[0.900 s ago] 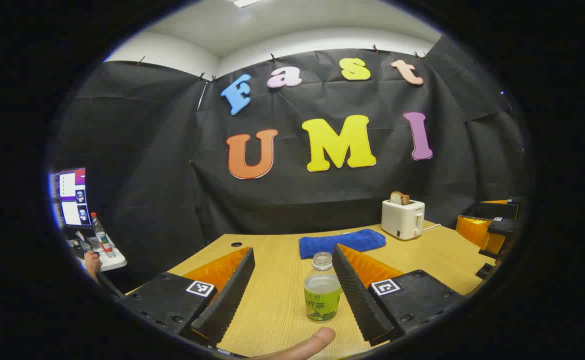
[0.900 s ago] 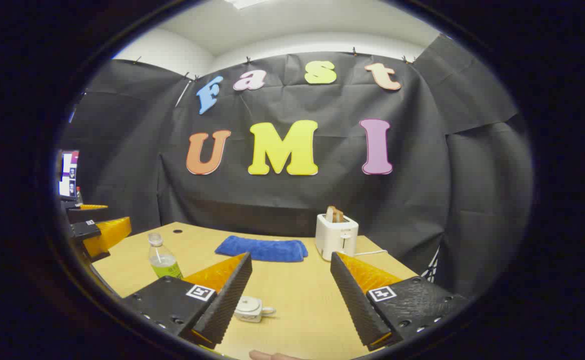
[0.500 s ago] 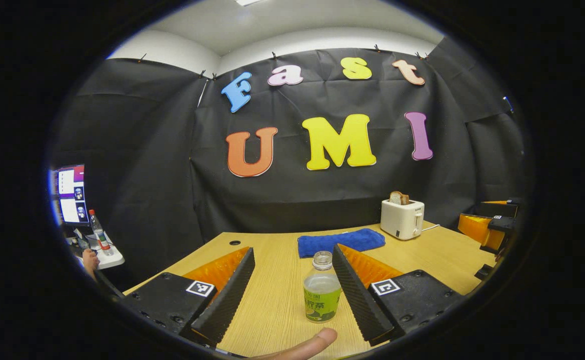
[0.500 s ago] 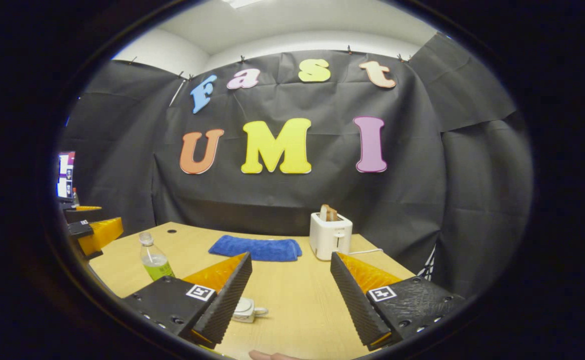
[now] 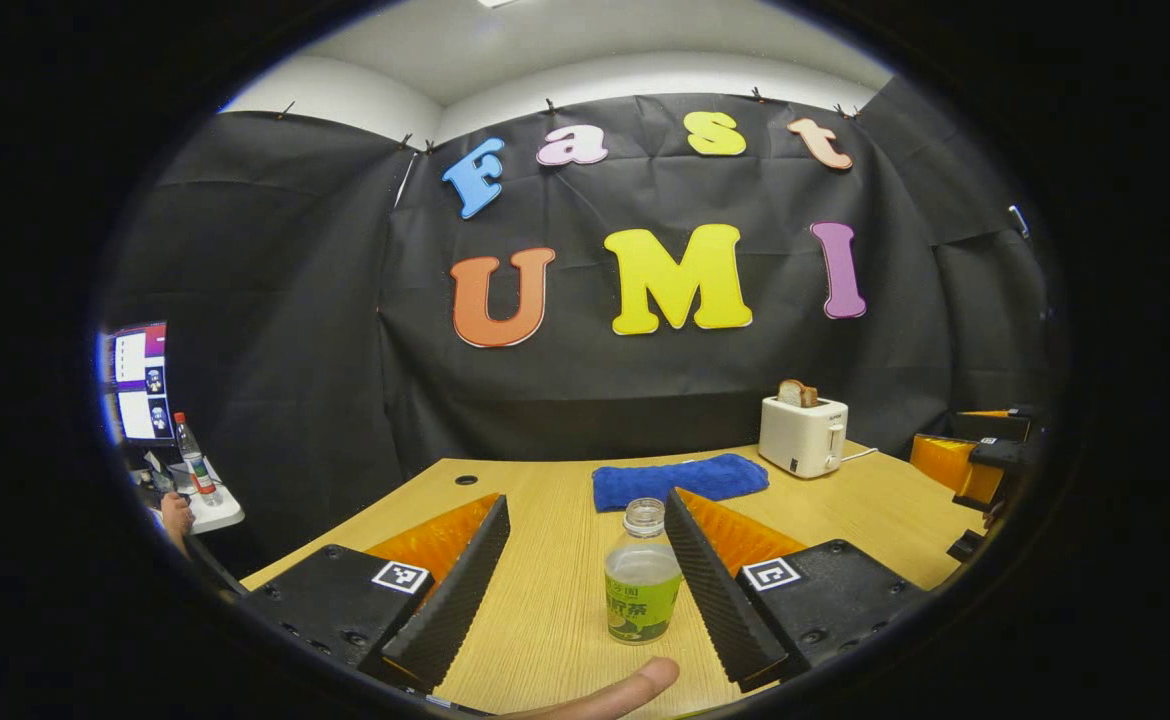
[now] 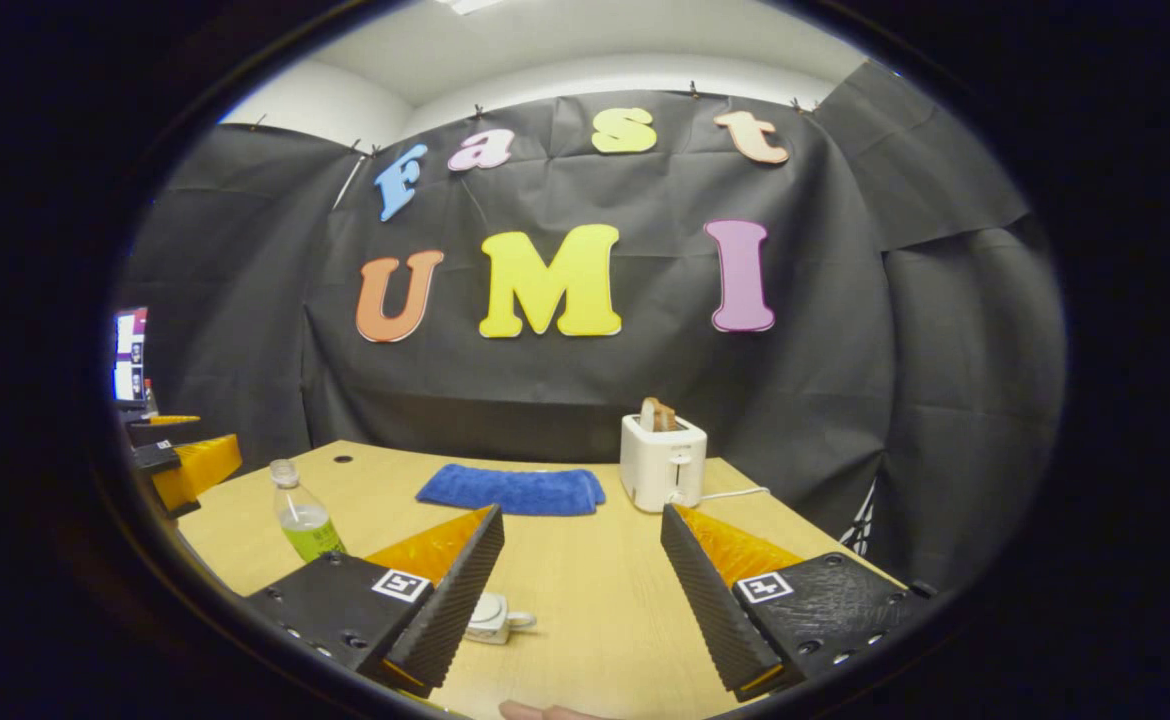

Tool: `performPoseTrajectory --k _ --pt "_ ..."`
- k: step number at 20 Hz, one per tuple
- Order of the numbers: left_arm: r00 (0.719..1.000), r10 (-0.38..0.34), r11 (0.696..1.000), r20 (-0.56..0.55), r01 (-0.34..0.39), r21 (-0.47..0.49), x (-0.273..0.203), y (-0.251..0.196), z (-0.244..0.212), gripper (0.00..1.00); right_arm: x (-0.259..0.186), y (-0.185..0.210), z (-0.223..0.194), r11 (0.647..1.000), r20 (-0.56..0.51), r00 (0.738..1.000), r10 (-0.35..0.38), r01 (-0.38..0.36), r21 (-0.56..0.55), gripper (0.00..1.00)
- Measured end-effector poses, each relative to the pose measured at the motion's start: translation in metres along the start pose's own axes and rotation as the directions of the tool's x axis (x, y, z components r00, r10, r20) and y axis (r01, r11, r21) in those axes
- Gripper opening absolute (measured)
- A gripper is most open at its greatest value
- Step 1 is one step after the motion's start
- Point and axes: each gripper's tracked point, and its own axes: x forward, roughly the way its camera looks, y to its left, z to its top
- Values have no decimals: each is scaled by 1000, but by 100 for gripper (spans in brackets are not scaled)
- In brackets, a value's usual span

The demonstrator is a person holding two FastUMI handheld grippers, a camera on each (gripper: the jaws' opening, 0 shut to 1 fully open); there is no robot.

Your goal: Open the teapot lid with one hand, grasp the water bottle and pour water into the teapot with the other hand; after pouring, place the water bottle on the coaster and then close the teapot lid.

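**Little shift; both tongs wide, empty**

Teapot [image 6: 490,618] sits a touch farther left behind right gripper [image 6: 581,592] than before. Water bottle [image 5: 642,587]: clear, capless, green label, upright on table [image 5: 555,600], between left gripper [image 5: 585,585] fingers, nearer the right one, unpinched. Both jaws spread wide, holding nothing.

table [image 5: 545,600]: matt light wood grain | water bottle [image 5: 642,585]: clear glossy plastic | towel [image 5: 680,481]: fluffy blue cloth | toaster [image 5: 802,436]: smooth white plastic
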Motion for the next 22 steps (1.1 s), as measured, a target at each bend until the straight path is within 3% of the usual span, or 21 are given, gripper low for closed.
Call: performPoseTrajectory --k 6,11,16,18,21,22 --pt "1000 -8 1000 -17 8 -17 4 1 -5 98 29 18 -30 999 -68 997 39 -39 4 95" --pt "1000 8 999 -27 -9 -35 7 6 -8 98 55 60 -76 986 -143 975 167 -164 36 92" --pt "999 43 997 -19 -44 -69 9 18 -6 98 66 75 -99 983 -173 969 175 -183 -28 94" --pt "998 54 996 -27 -56 -74 10 23 -8 98 66 86 -104 976 -169 964 203 -214 -46 89" --pt "997 67 994 -26 -69 -85 10 26 -7 98 69 92 -114 972 -183 957 226 -235 -28 51" --pt "998 65 994 -25 -67 -85 10 25 -7 98 70 93 -117 969 -193 952 238 -247 -21 46"
